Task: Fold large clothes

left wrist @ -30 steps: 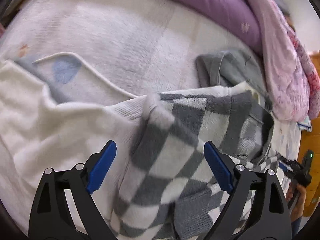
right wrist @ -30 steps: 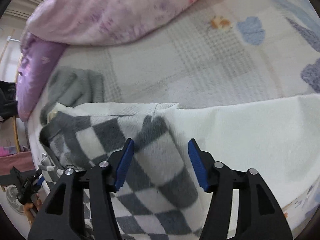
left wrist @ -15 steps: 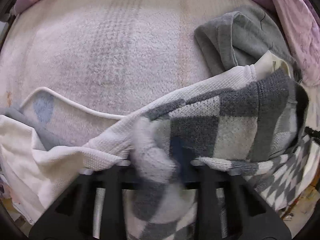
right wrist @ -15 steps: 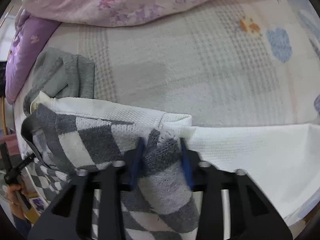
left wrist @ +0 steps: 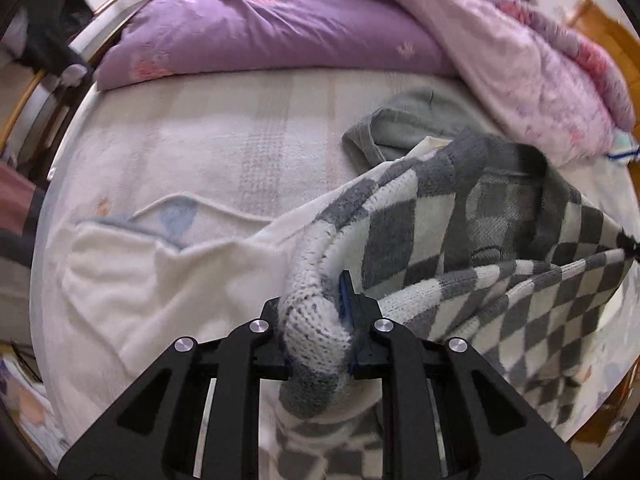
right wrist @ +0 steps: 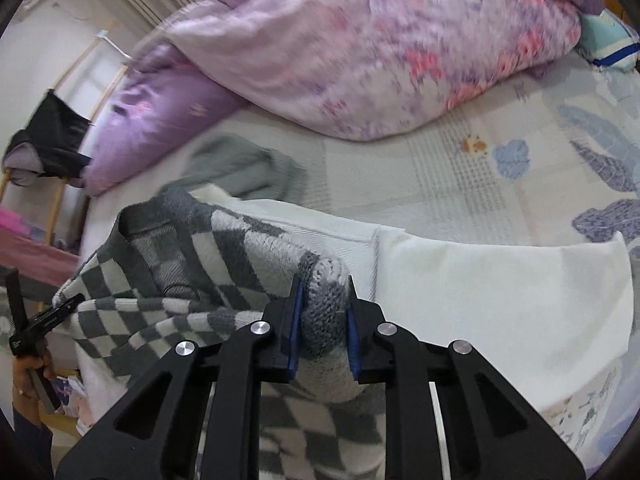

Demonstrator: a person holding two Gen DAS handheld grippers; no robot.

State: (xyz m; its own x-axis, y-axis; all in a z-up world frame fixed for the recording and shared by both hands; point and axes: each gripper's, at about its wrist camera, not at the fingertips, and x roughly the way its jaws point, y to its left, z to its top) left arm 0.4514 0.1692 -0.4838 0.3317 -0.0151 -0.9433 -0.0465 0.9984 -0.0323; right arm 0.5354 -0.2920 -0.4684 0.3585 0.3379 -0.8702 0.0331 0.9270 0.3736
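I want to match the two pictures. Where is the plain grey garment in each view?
Left wrist: grey garment upper right of centre, behind the checkered sweater.
Right wrist: grey garment upper left of centre.
Shared landmark: purple duvet.
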